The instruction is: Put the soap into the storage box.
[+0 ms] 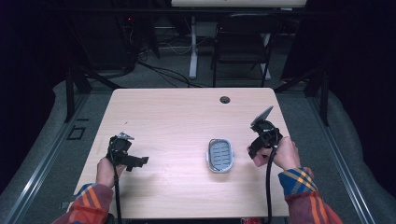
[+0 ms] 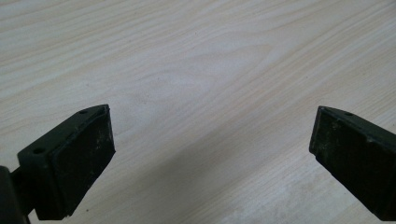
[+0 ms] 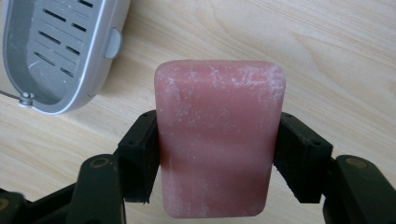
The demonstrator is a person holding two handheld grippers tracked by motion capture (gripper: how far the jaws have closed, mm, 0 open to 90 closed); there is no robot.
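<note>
Right now the right gripper (image 3: pixel 219 154) has its jaws clamped on the sides of a pink soap bar (image 3: pixel 218 140), held above the table (image 1: pixel 177 116) just beside the empty grey soap dish (image 1: pixel 221 155). Because the bar looks slick, it could slide out or turn during the move and miss the dish. The left gripper (image 2: pixel 210 154) hovers over bare wood with its jaws wide apart.

Pink soap, grey dish, pale wood

Soap (image 3: pixel 217 140) dusty pink with whitish bloom; slotted dish (image 3: pixel 56 51) light grey; table (image 1: pixel 177 116) pale woodgrain; sleeves (image 1: pixel 299 182) orange-blue plaid.

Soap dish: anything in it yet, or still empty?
Empty. The soap dish shows its bare slotted floor, while the pink soap bar sits clamped in the right tongs beside it.
</note>
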